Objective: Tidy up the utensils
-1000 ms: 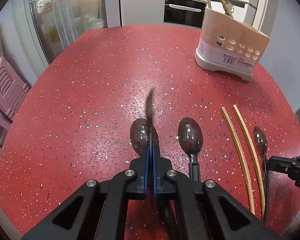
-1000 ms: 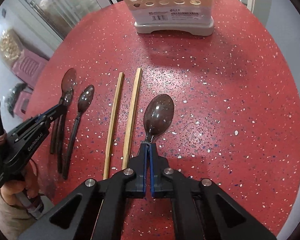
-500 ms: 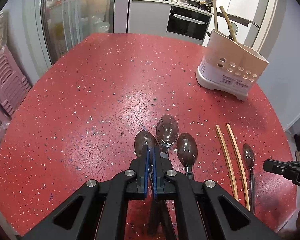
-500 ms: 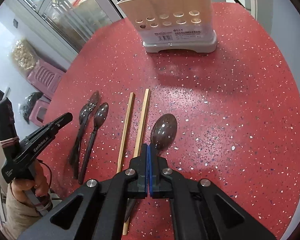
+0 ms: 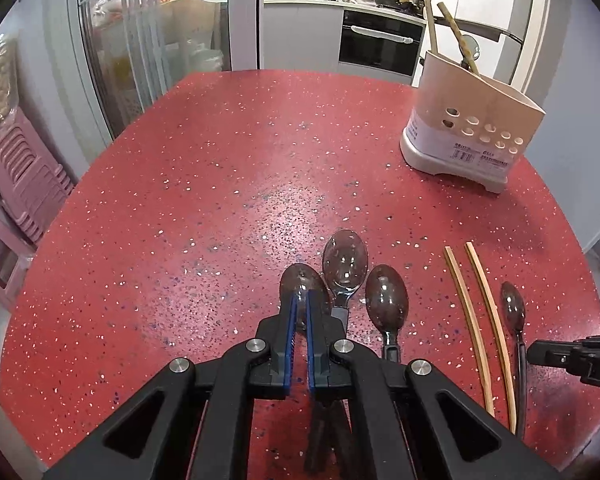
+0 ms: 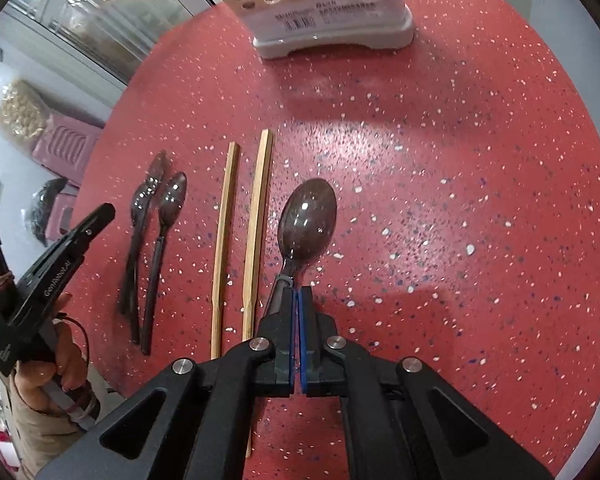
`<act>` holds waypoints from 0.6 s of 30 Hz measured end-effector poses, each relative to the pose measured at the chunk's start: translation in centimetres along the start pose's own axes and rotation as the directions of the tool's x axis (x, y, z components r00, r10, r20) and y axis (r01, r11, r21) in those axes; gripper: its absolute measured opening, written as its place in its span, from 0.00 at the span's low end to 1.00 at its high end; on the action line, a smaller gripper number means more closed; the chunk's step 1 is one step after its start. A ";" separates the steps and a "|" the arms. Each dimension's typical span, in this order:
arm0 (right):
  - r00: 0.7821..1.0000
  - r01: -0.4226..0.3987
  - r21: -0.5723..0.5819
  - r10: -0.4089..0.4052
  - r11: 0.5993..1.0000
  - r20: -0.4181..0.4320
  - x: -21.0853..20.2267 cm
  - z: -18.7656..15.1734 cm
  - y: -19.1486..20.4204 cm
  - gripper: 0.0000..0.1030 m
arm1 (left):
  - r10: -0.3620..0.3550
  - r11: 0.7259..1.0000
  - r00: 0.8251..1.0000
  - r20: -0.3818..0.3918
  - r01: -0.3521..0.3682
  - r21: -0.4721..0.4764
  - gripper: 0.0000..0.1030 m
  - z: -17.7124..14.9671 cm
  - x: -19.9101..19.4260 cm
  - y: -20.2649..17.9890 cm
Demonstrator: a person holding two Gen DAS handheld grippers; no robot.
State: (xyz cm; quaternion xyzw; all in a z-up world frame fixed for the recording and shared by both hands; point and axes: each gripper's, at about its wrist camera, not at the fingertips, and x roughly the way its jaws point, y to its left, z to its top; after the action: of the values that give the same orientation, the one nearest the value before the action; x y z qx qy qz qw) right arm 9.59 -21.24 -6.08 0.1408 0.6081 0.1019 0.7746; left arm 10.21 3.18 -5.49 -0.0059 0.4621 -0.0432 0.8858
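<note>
Three dark plastic spoons lie side by side on the red speckled table: a left one (image 5: 300, 284), a middle one (image 5: 345, 260) and a right one (image 5: 387, 300). My left gripper (image 5: 300, 300) hangs over the left spoon, its jaws slightly apart and empty. Two wooden chopsticks (image 5: 472, 300) lie to the right, with a fourth spoon (image 5: 513, 308) beyond them. In the right wrist view my right gripper (image 6: 296, 292) is nearly shut just right of that spoon's handle (image 6: 308, 220); whether it grips the handle is unclear. The chopsticks (image 6: 256, 216) lie left of it.
A beige utensil holder (image 5: 472, 128) with holes stands at the far right of the table, with wooden sticks in it; it shows at the top of the right wrist view (image 6: 324, 4). Pink stools (image 5: 24, 176) stand off the table's left edge. A glass cabinet and oven are behind.
My left gripper set its spoon down between the other two, opened slightly and drew back and up. My right gripper lifted with its spoon, then came back down to the table.
</note>
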 end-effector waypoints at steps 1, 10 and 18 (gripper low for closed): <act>1.000 0.006 0.002 -0.006 1.000 -0.001 0.2 0.1 0.2 0.12 | -0.001 1.000 1.000 -0.001 0.001 0.003 0.29 0.0 0.0 0.1; 0.999 0.037 0.039 -0.037 0.999 -0.006 0.3 -0.1 1.0 0.34 | -0.036 0.999 0.999 -0.007 0.036 -0.001 0.29 0.4 0.3 0.7; 0.988 0.151 -0.041 -0.151 0.988 0.003 1.2 0.0 3.6 0.25 | -0.092 0.994 0.996 -0.017 0.093 0.057 0.29 -0.3 -0.7 -1.8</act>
State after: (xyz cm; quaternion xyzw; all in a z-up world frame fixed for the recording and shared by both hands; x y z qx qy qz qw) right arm 9.90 -17.50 -5.93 0.0783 0.6151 0.0553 0.7826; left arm 9.39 1.50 -5.00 -0.0016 0.4661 -0.0976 0.8793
